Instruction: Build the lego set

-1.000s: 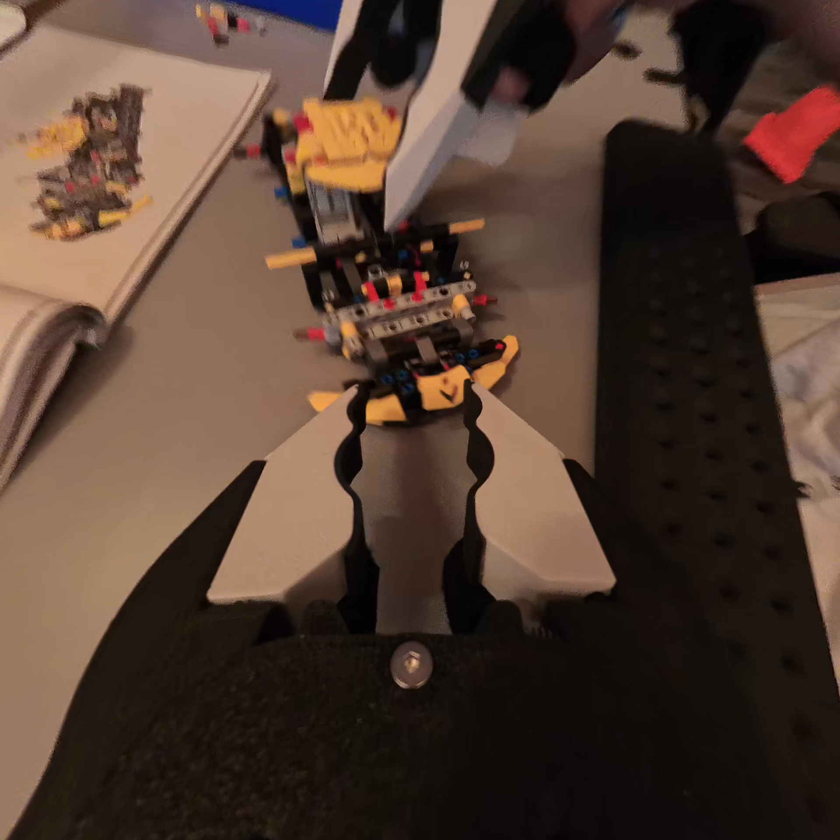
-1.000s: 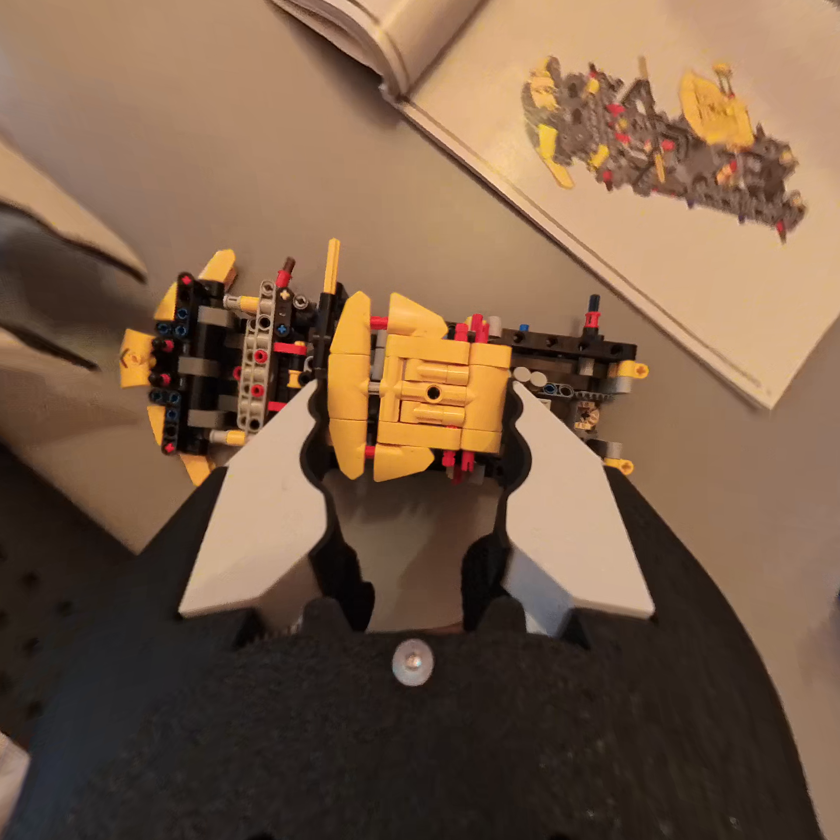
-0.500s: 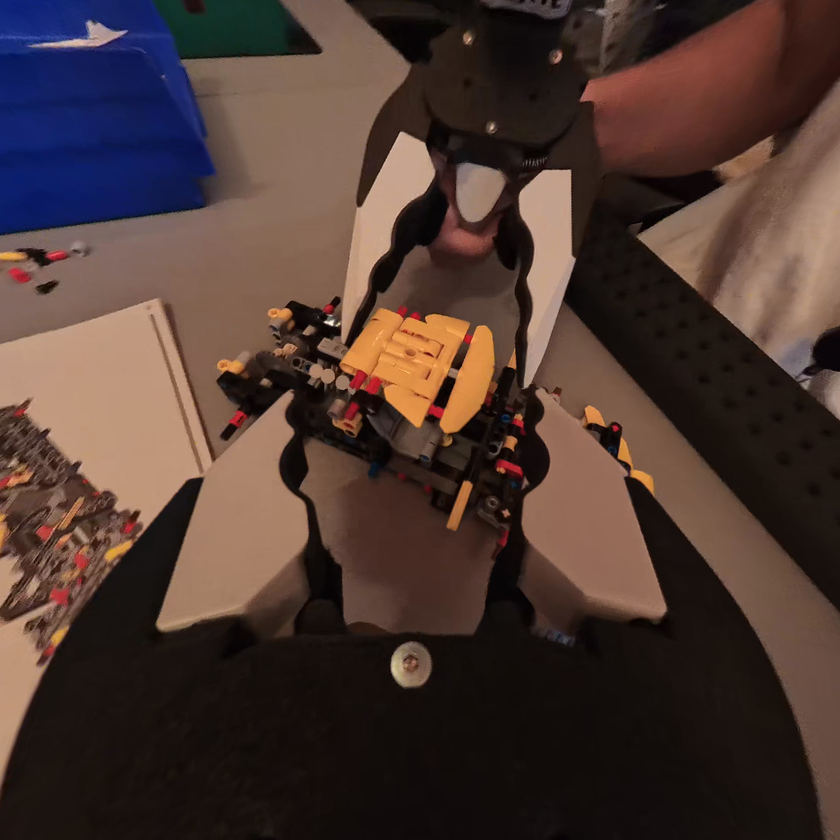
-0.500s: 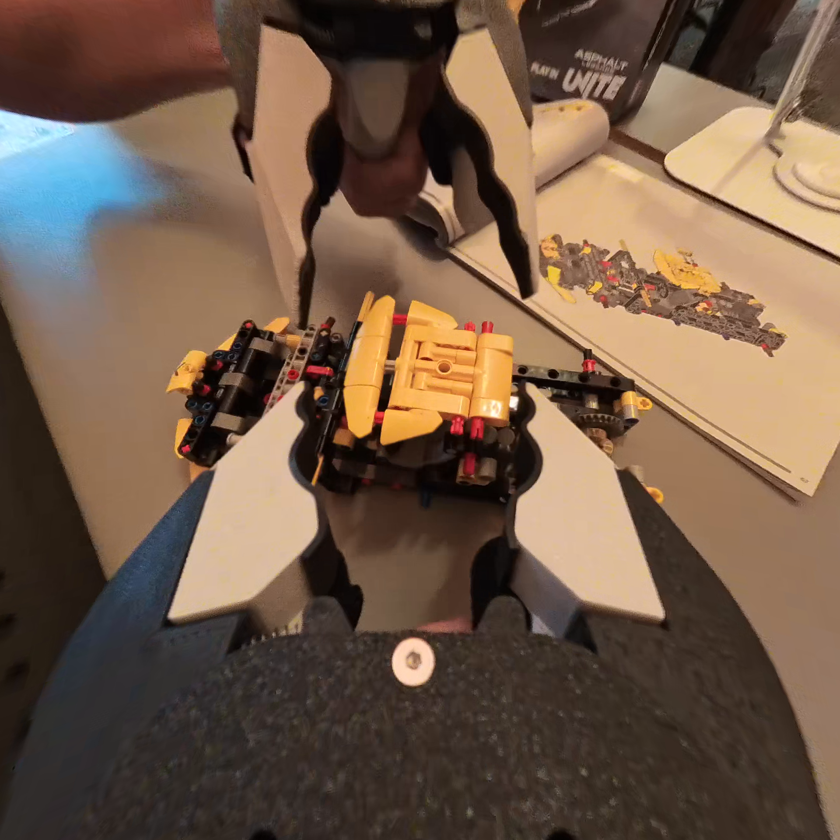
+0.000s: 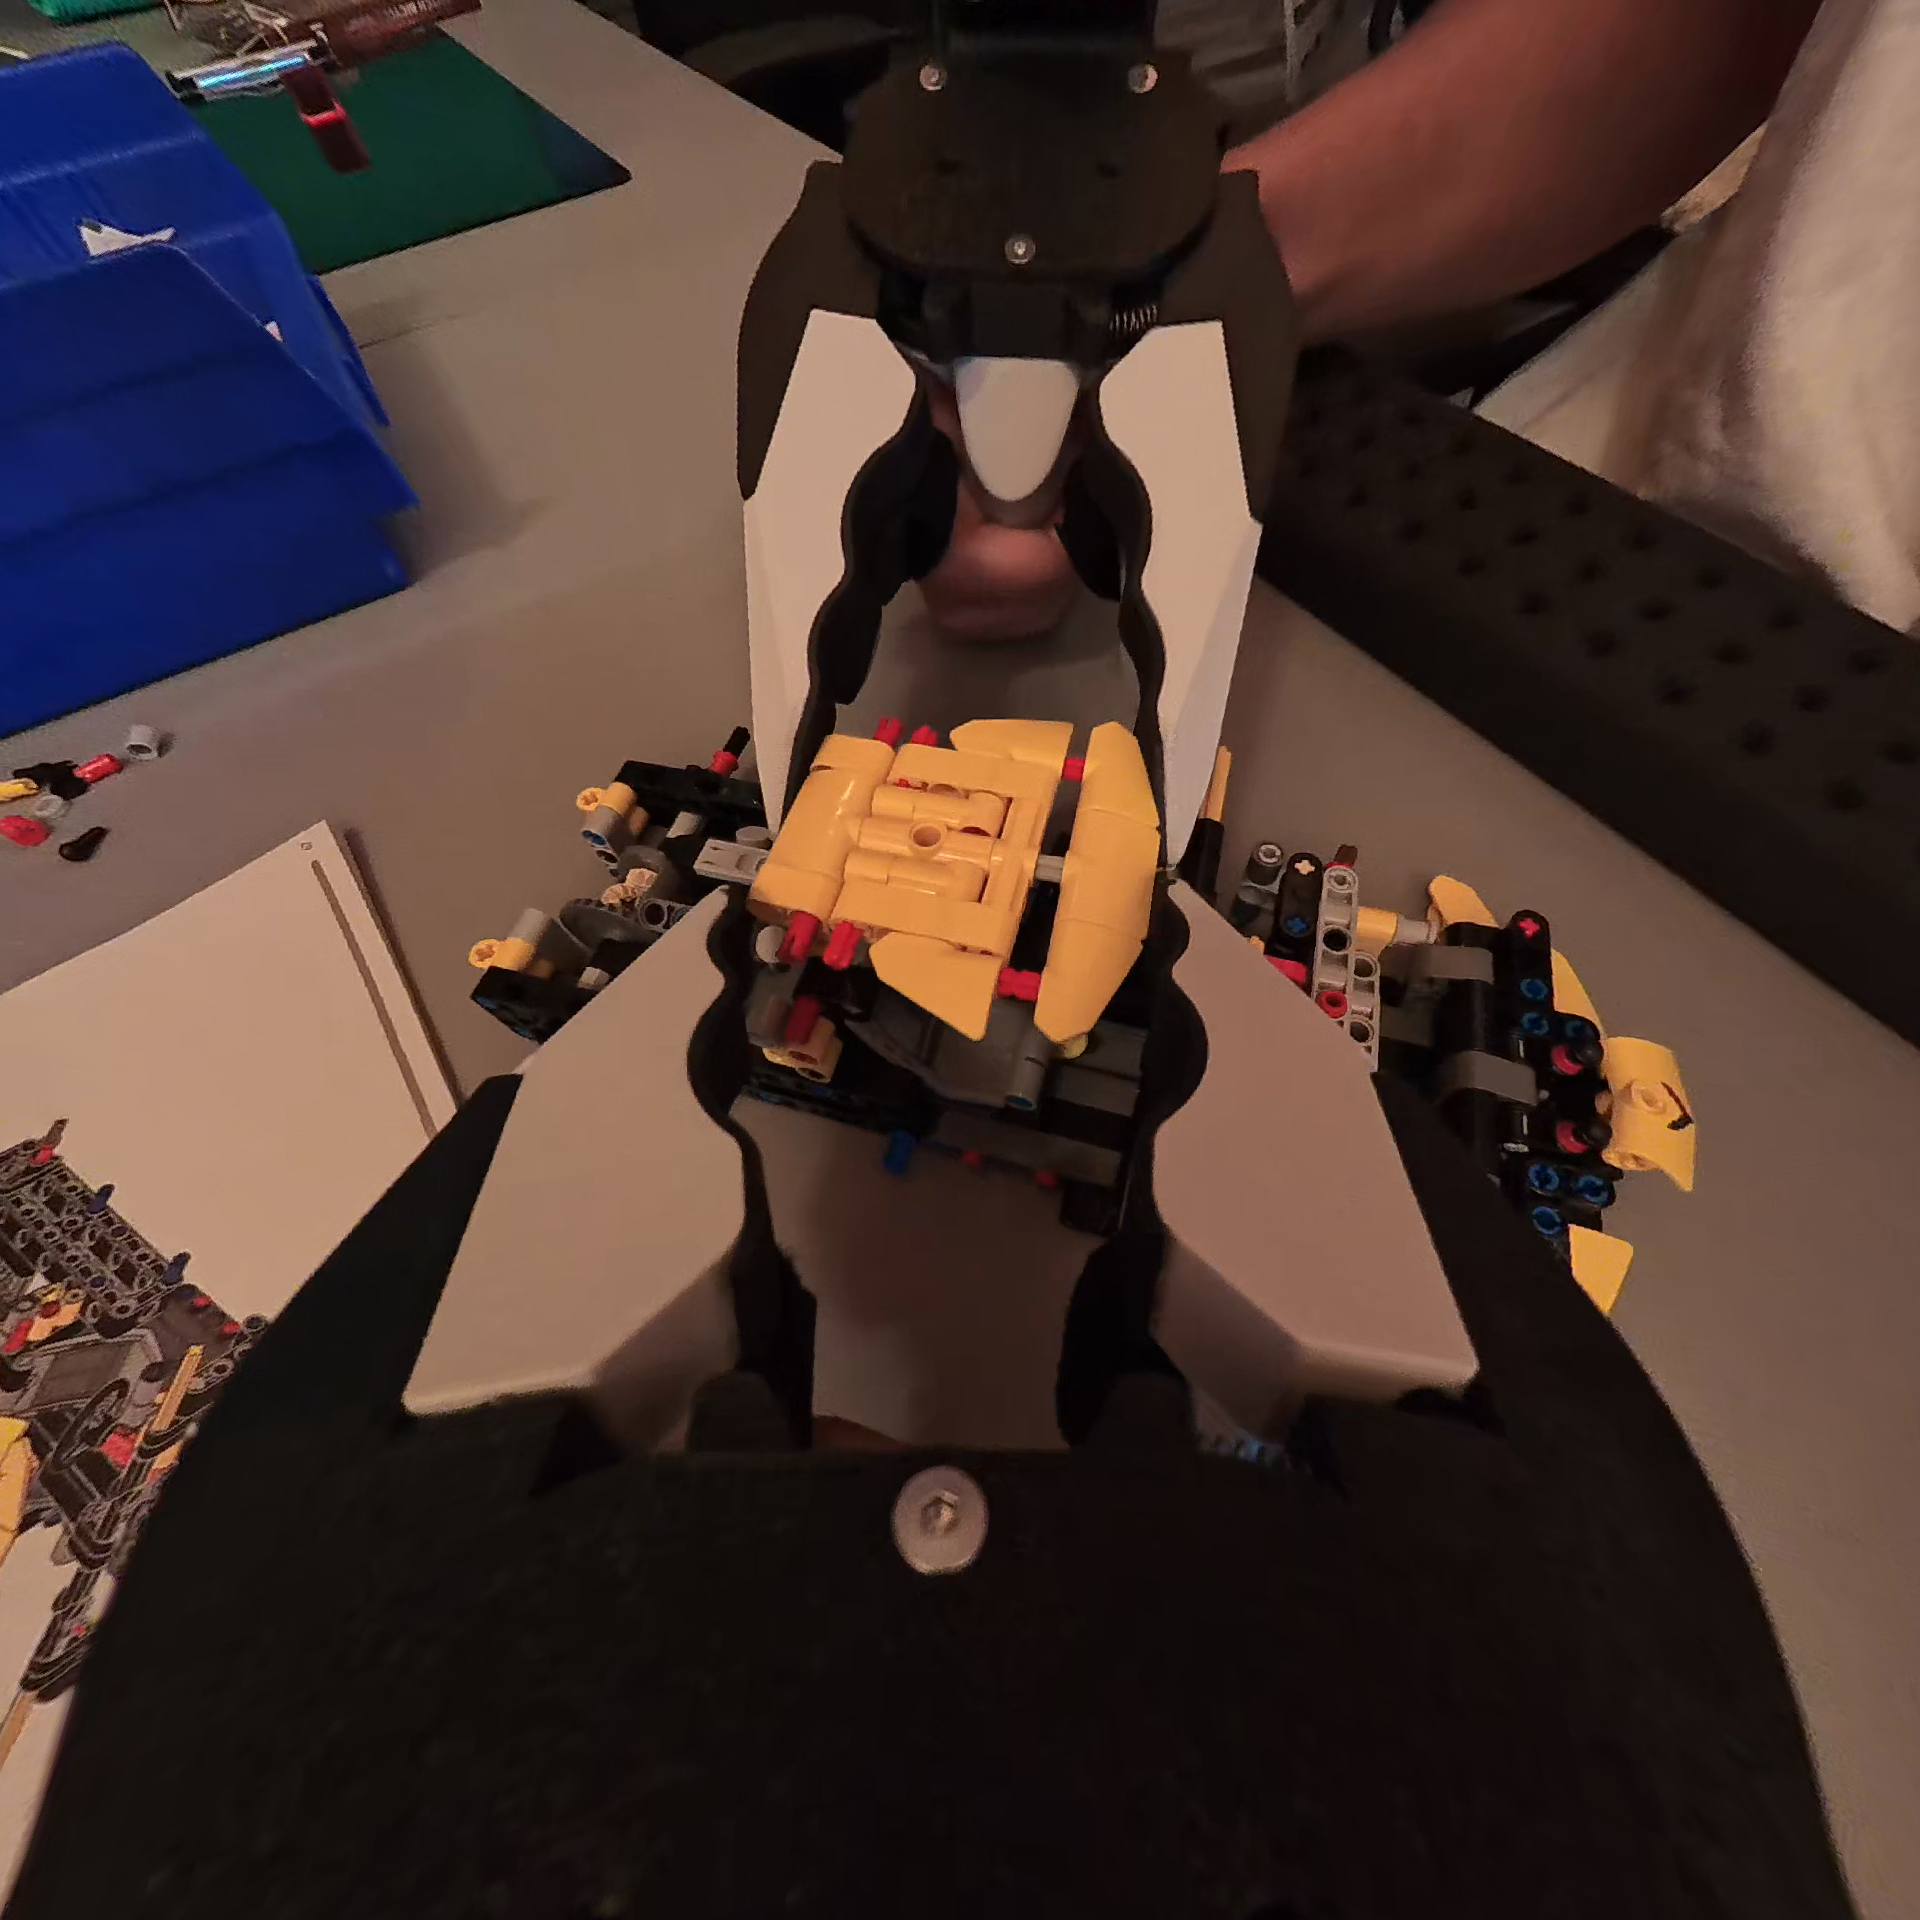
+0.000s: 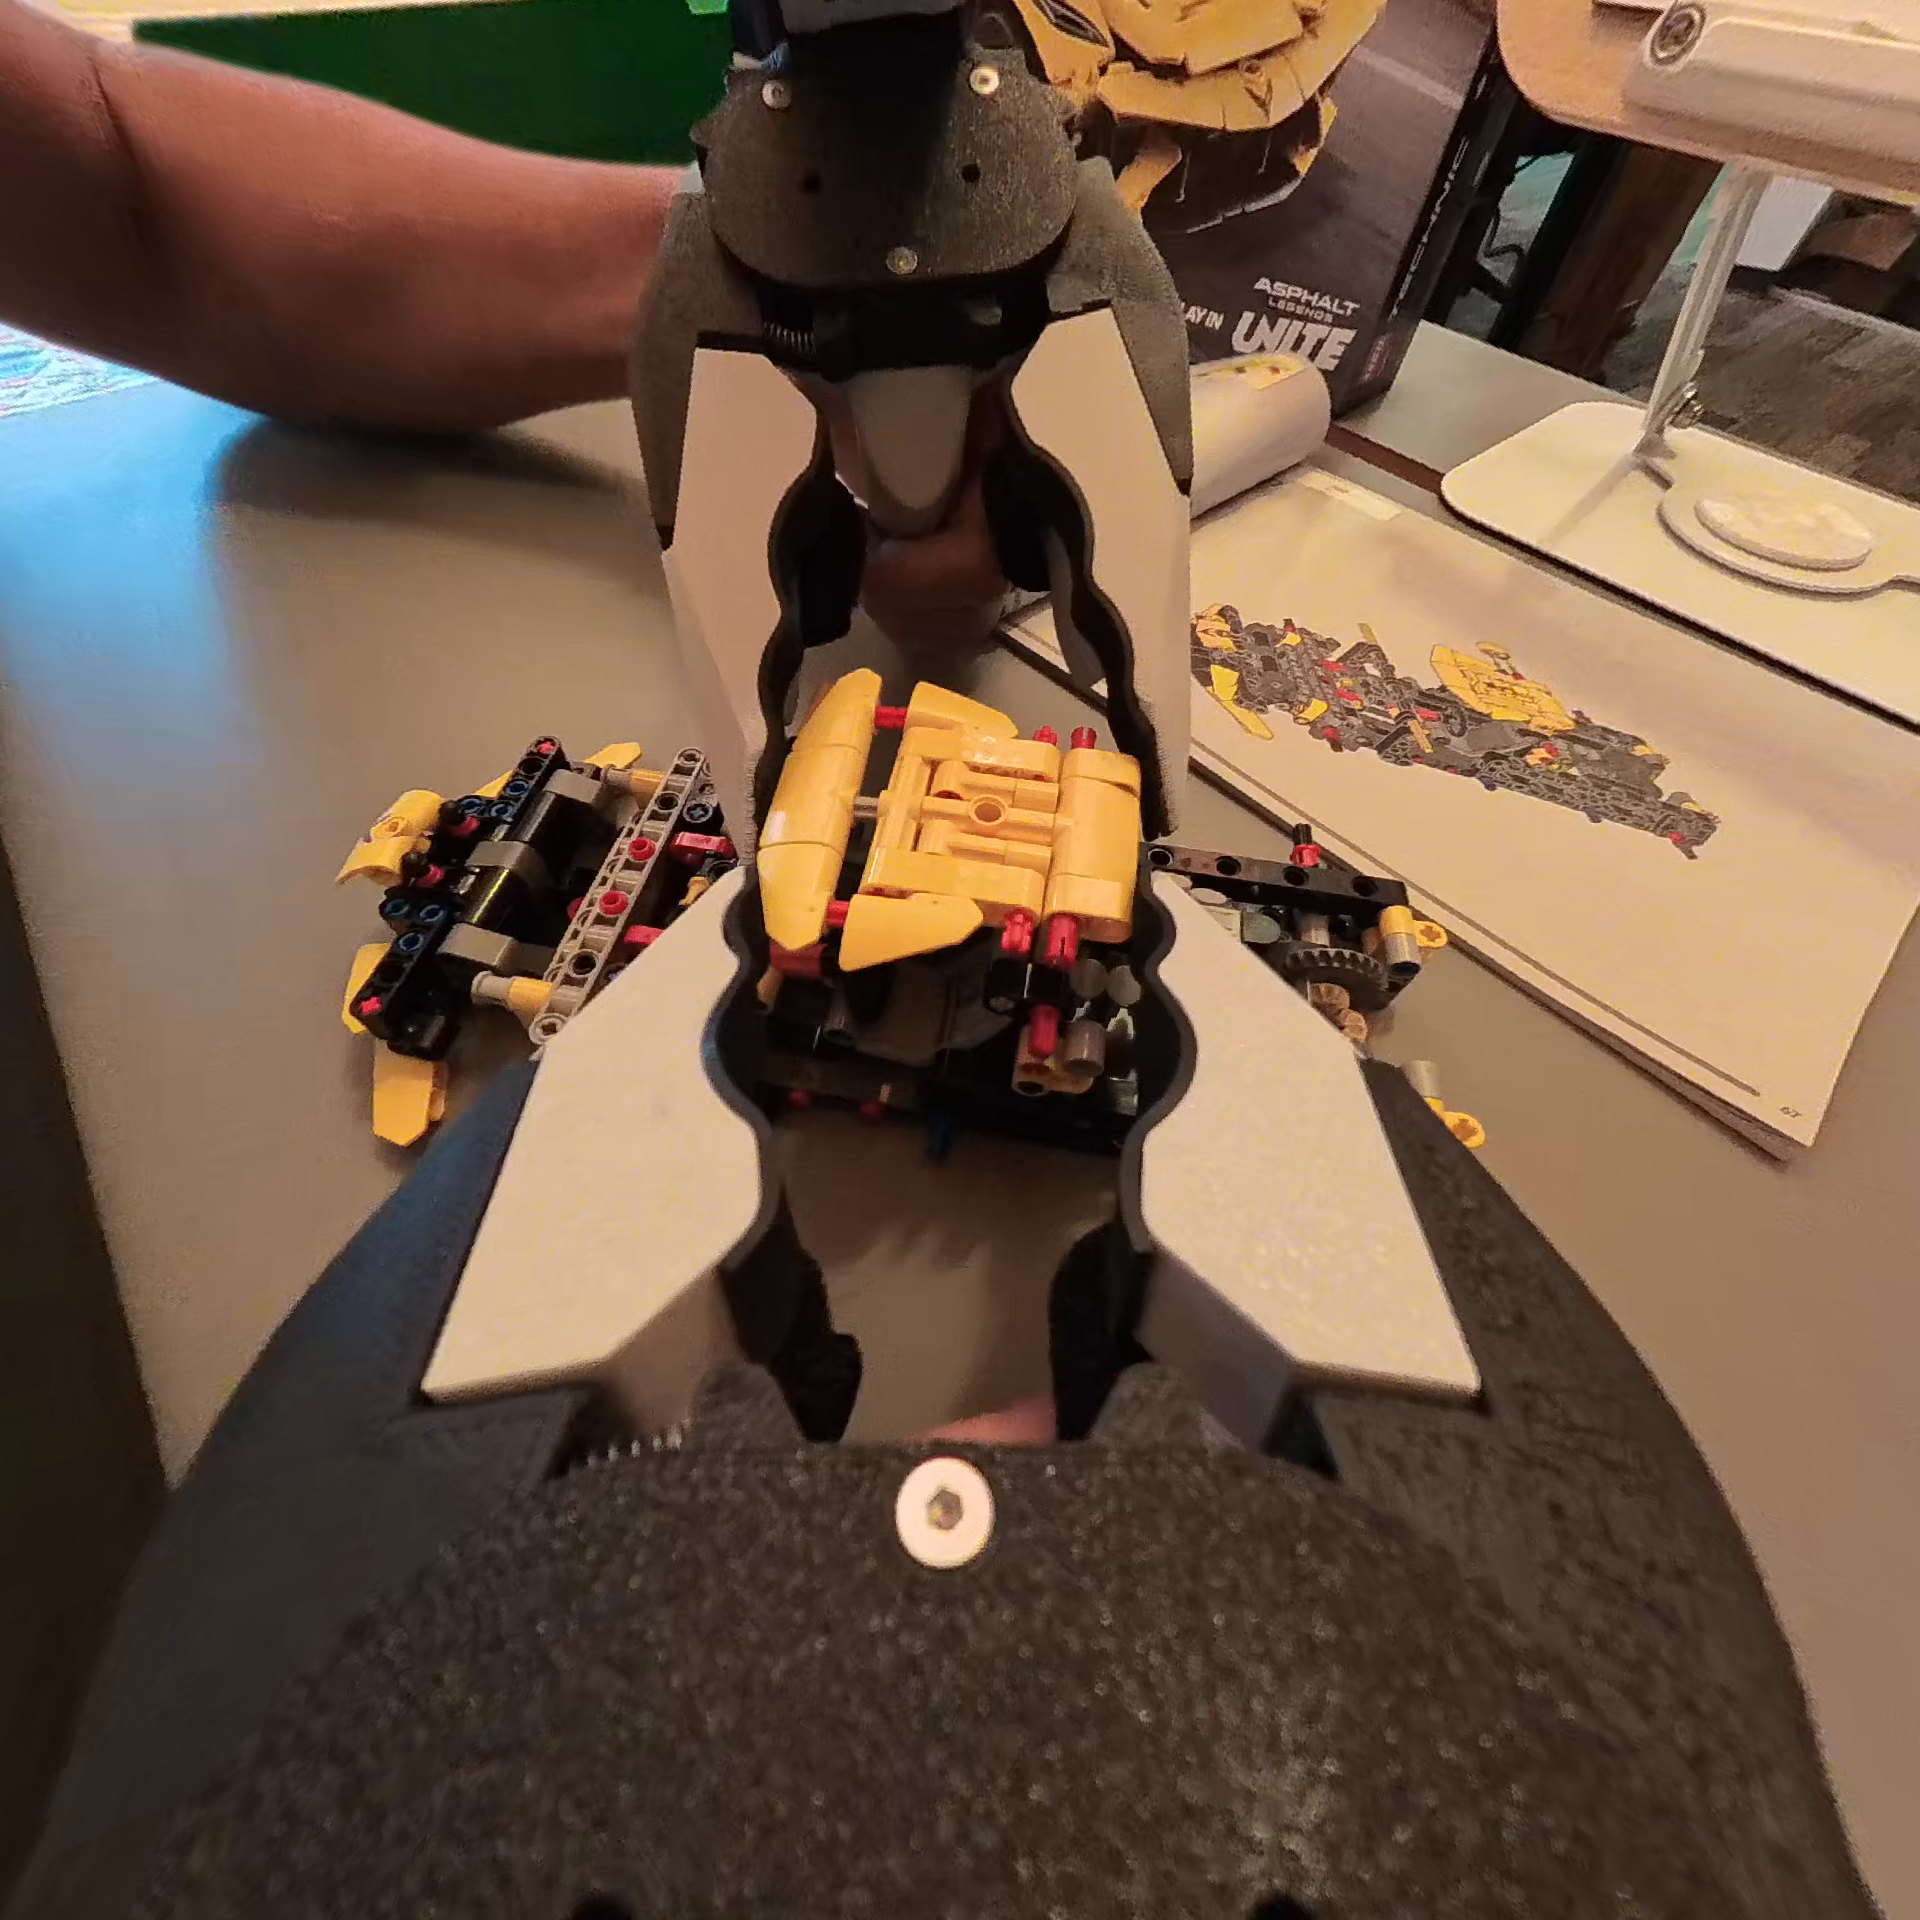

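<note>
Grey tabletop (image 5: 582,499) under dim warm light — blue bins (image 5: 156,416) and green mat (image 5: 416,156) at the far edge, dark perforated pad (image 5: 1558,644) alongside, open instruction booklet (image 6: 1558,883), dark set box (image 6: 1299,208) and white stand base (image 6: 1662,509) beyond. Yellow-and-black lego model (image 5: 966,935) flat on the table at centre. Left gripper (image 5: 945,914) and right gripper (image 6: 945,883) facing each other from opposite sides — each clamped across the model's yellow middle section.
</note>
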{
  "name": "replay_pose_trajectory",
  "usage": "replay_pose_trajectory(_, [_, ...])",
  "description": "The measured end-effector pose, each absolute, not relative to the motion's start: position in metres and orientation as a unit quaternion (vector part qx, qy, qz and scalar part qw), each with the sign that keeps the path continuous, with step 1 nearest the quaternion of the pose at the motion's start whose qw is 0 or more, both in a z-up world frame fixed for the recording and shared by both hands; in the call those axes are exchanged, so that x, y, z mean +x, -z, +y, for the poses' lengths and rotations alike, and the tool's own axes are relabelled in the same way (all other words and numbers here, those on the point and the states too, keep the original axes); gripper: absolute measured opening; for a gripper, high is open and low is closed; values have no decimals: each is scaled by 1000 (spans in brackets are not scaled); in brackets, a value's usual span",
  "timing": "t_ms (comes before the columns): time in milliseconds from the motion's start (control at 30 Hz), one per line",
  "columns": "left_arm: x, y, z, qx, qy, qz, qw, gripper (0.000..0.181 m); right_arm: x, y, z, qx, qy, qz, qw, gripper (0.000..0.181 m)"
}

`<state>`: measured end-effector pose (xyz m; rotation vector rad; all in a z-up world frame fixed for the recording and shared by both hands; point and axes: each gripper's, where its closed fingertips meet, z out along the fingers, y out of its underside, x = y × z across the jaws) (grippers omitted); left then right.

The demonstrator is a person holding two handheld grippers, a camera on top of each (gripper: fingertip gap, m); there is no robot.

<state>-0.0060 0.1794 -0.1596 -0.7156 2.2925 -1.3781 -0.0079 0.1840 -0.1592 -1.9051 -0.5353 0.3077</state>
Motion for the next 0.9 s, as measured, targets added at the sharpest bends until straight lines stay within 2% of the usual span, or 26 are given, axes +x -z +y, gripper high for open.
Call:
replay_pose_trajectory(267, [-3,160,181,-253,477,816,205,75,-4,161,184,-801,-136,-261,521,68])
replay_pose_trajectory(800, [-1,160,183,-282,475,813,186,75,0,160,184,-817,-133,-234,509,68])
replay_pose_trajectory(900, [-6,159,193,-302,467,812,176,75,1,156,188,-827,-90,-227,507,77])
